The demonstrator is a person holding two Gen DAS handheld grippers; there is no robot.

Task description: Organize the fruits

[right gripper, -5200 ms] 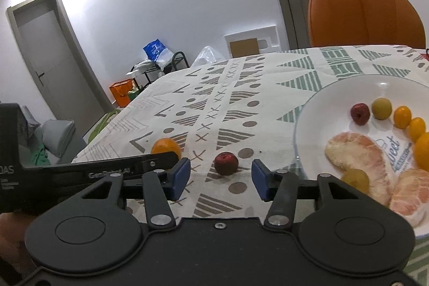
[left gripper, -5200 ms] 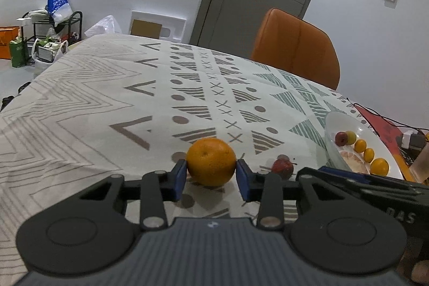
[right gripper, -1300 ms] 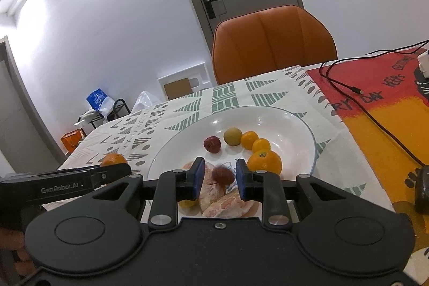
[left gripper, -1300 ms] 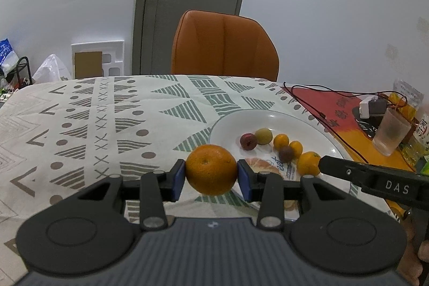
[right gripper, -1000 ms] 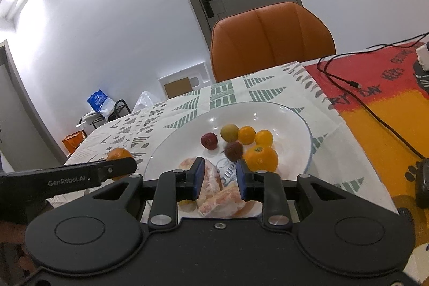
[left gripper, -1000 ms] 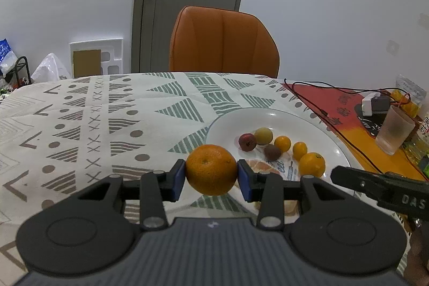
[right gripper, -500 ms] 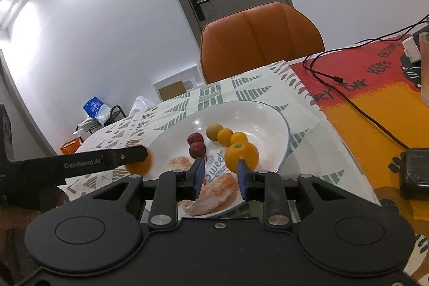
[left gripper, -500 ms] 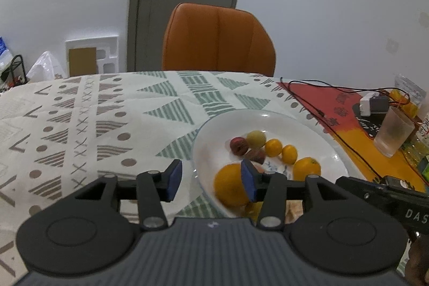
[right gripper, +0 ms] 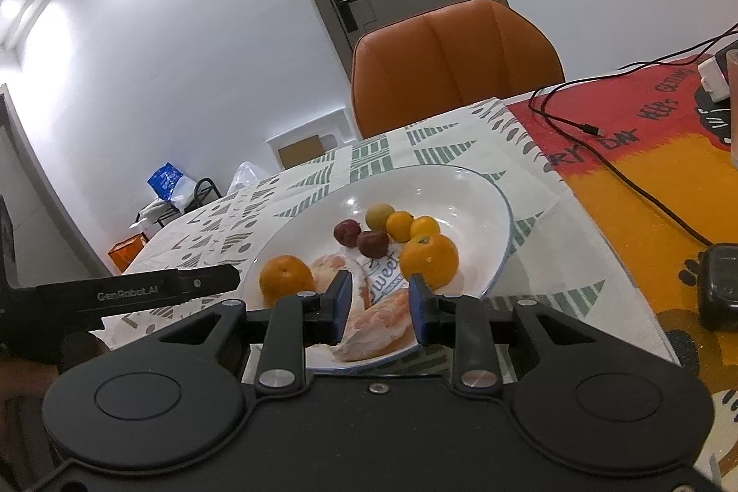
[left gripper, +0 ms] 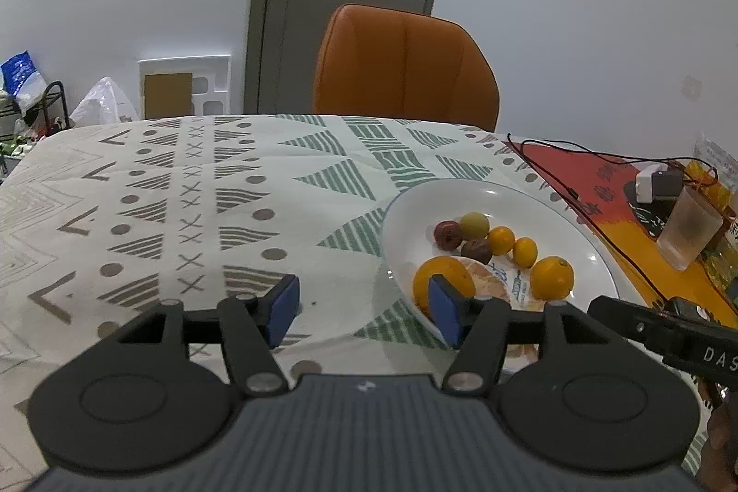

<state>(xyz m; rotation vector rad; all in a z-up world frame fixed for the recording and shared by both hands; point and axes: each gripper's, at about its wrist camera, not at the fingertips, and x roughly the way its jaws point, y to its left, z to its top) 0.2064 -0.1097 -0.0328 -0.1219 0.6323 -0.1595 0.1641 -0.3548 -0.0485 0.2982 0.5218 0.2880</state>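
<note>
A white plate (left gripper: 489, 194) (right gripper: 484, 197) holds several fruits. The large orange (left gripper: 440, 280) (right gripper: 285, 277) lies at its near left edge, beside peeled pomelo pieces (right gripper: 378, 319). A second orange (left gripper: 552, 277) (right gripper: 429, 260), two dark red plums (left gripper: 447, 234) (right gripper: 372, 243) and small yellow fruits (left gripper: 500, 239) lie further in. My left gripper (left gripper: 364, 310) is open and empty, over the tablecloth left of the plate; its right pad stands in front of the large orange. My right gripper (right gripper: 379, 300) is open and empty, at the plate's near rim over the pomelo.
An orange chair (left gripper: 406, 68) stands at the table's far side. A red and orange mat (right gripper: 655, 178) with a black cable (right gripper: 599, 155) lies right of the plate. A frosted cup (left gripper: 687, 229) and a dark device (right gripper: 717, 284) sit on it.
The left gripper has let go of the large orange onto the plate, opened wider and drawn back to the left. The right gripper released its plum onto the plate about a second ago and backed off.
</note>
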